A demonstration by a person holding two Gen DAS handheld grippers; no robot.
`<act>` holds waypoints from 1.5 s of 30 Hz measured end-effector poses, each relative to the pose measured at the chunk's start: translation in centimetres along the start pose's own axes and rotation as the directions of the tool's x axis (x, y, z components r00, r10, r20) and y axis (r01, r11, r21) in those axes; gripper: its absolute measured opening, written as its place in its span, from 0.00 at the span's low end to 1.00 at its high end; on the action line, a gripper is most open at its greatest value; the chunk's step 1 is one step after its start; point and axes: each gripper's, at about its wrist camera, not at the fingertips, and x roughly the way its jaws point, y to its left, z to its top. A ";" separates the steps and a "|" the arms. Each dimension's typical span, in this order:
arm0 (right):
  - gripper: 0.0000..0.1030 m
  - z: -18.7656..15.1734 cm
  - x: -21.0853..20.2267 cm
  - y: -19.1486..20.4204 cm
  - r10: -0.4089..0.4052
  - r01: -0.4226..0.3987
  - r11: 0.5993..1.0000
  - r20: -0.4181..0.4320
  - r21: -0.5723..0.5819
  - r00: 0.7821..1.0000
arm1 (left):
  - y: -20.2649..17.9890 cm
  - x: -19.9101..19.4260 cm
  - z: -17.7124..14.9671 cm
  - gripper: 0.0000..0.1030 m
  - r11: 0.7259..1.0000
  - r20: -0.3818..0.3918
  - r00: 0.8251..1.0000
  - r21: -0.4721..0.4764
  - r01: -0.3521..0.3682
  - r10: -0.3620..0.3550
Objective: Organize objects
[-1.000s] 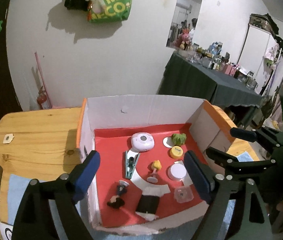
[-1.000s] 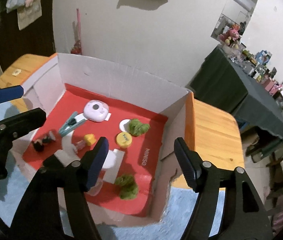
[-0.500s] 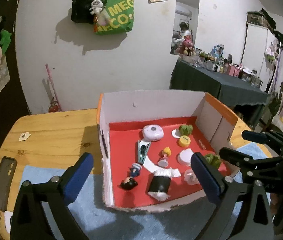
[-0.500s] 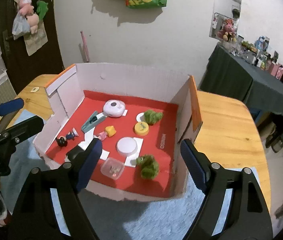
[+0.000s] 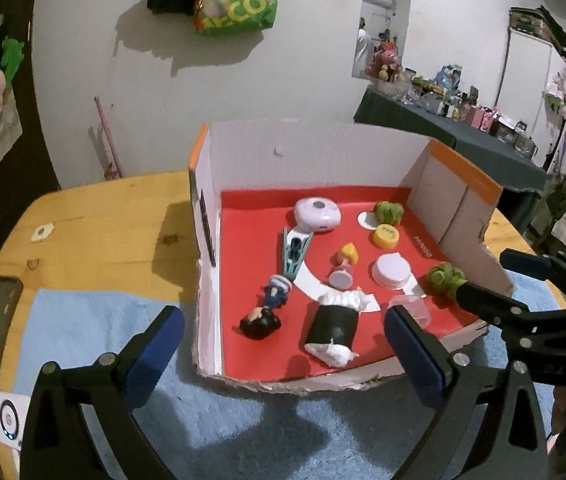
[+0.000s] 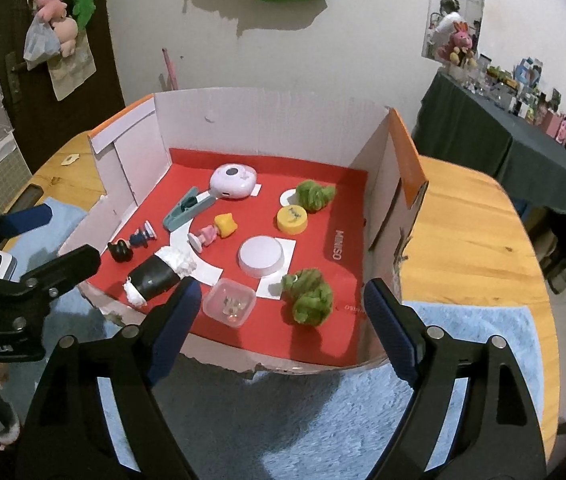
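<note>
Red lining covers the floor of the cardboard box (image 6: pixel 379 184) on our worktop (image 6: pixel 467 216), where toys, lids and a clip (image 6: pixel 185 208) lie scattered. Our left gripper (image 5: pixel 283 350) and right gripper (image 6: pixel 279 312) hover before it, jaws spread, gripping nothing.

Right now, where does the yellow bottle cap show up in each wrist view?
Left wrist: the yellow bottle cap lies right of centre on the red floor, near the box's right wall.
Right wrist: it lies just above centre.
Shared landmark: the green fuzzy ball just behind it, near the back wall.
</note>
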 end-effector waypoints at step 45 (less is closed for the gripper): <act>0.81 -1.1 1.5 -0.6 -0.001 0.002 1.000 -0.056 0.017 0.998 | 0.1 1.1 -0.7 0.99 1.000 -0.047 0.999 -0.020 0.010 -0.010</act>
